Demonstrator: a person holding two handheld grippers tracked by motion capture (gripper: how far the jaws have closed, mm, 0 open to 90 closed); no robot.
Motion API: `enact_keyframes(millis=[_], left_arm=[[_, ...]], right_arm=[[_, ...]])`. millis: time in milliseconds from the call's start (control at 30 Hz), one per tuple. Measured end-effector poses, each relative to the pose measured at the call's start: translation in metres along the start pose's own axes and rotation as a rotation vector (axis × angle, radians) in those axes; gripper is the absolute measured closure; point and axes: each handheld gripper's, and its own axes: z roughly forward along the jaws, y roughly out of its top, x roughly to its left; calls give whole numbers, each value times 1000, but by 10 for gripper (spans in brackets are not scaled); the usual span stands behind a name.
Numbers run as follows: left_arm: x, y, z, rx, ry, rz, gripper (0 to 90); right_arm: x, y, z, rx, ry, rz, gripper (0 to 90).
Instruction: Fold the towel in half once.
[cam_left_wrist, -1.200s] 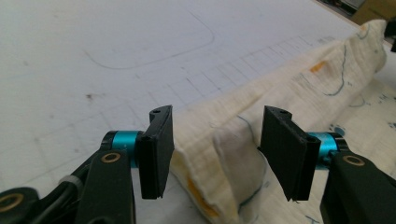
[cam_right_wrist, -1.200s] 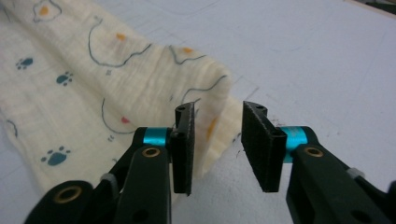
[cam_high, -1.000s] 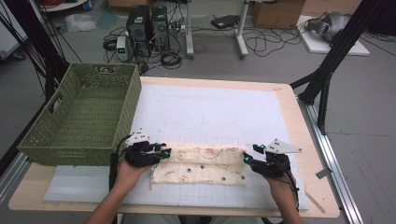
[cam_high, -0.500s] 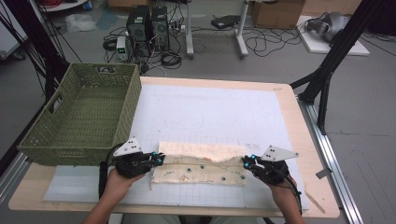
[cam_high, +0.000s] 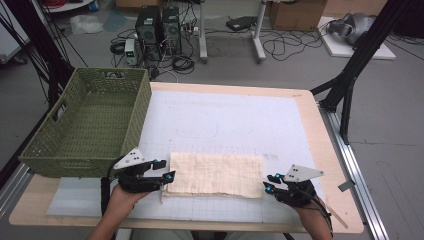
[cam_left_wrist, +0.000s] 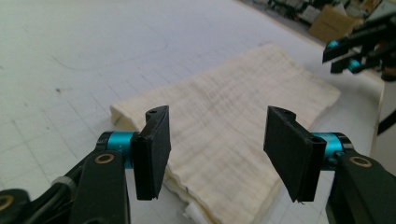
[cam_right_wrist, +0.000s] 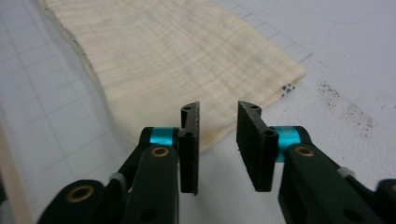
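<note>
Cloth (cam_high: 216, 174) lying folded on desk (cam_high: 320, 150), both grippers (cam_high: 169, 176) (cam_high: 265, 185) spread, just opening; risking loose layers sliding apart.

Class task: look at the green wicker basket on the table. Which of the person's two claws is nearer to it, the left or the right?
Left. The left claw sits just below the basket's near right corner, at the folded cloth's left edge. The right claw is at the cloth's far edge.

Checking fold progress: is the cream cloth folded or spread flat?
Folded: the cream cloth lies as a narrow rectangle, stacked layers showing at its near-left edge.
</note>
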Motion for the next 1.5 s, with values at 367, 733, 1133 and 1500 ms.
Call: enact_keyframes(millis=[367,733,1133,1500], left_arm=[[24,9,27,50,138,-45,432],[25,-1,55,206,166,-27,780],[21,0,37,213,159,-32,722],[41,23,57,101,161,-51,465]], right_arm=[[-9,5,3,-30,-113,78,537],[4,14,43,39,-9,61,704],[5,5,27,105,-4,34,847],[-31,29,36,-37,-197,196,359]])
